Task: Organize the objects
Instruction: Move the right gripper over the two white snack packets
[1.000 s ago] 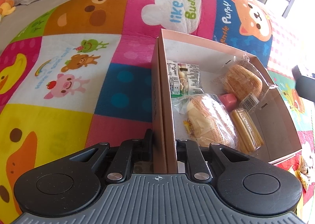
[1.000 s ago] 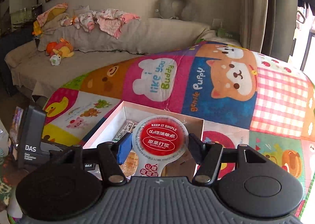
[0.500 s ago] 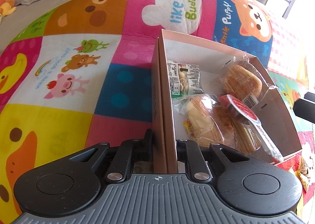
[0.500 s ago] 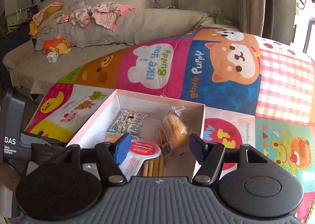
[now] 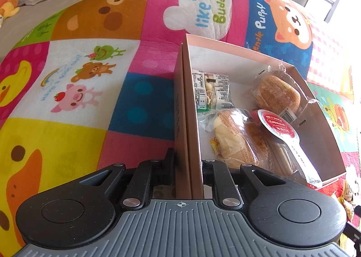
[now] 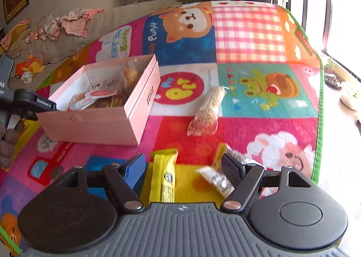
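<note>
Pink cardboard makes up the box (image 5: 227, 45), and the left gripper (image 5: 188, 164) pinches its near side wall, one of the fingers (image 5: 169, 162) outside the wall and the other inside. Beyond those fingers, inside the box, lie a printed snack packet (image 5: 212, 92), two wrapped buns (image 5: 234, 139) and (image 5: 279, 94), a bundle of biscuit sticks (image 5: 282, 162), and a red-lidded jelly cup (image 5: 281, 127) resting on top of the nearer bun and sticks.

On the right wrist view, the right gripper (image 6: 183, 166) hangs over the colourful cartoon play mat (image 6: 248, 38) with its jaws opening and nothing pressed between them. A yellow snack bar (image 6: 163, 178) lies on the mat between the fingers (image 6: 135, 171), nearer the blue-padded one. A small clear packet (image 6: 216, 180) lies just beside the black-padded one. Farther ahead of the fingers, a clear bag of crackers (image 6: 208, 108) lies on the mat, to the right of the box (image 6: 97, 121). Beyond the mat stands a beige sofa (image 6: 74, 40) with clothes on it.
</note>
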Action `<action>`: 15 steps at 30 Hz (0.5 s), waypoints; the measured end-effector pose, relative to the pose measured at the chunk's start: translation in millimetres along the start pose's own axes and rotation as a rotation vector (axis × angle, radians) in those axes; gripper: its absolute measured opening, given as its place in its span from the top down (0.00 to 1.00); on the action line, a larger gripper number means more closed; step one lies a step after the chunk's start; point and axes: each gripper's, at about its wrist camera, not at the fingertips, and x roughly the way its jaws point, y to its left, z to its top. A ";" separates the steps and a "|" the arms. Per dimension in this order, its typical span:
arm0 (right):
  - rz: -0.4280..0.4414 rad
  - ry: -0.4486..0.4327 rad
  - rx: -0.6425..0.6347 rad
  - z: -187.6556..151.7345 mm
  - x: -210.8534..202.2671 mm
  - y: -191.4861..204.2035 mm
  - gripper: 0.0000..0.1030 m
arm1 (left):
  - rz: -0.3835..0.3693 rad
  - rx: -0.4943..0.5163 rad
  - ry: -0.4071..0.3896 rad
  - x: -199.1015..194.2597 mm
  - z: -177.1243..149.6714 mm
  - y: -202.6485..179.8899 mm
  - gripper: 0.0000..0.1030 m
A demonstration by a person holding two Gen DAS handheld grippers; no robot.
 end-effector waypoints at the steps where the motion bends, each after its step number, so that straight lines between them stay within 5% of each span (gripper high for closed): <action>1: -0.005 0.005 -0.008 -6.9 -0.8 1.4 0.27 | 0.003 0.000 0.001 -0.2 0.1 -0.3 0.84; 7: -0.071 0.002 -0.069 -26.5 -8.5 7.0 0.24 | 0.009 -0.002 0.000 -0.3 -0.1 -1.3 0.85; 10: -0.144 -0.018 -0.024 -25.1 -13.1 -7.4 0.24 | 0.008 -0.004 0.000 -0.3 0.0 -1.2 0.84; 15: -0.122 -0.046 0.108 -20.1 -27.2 -40.4 0.24 | 0.005 -0.005 -0.003 -0.2 -0.7 -0.9 0.84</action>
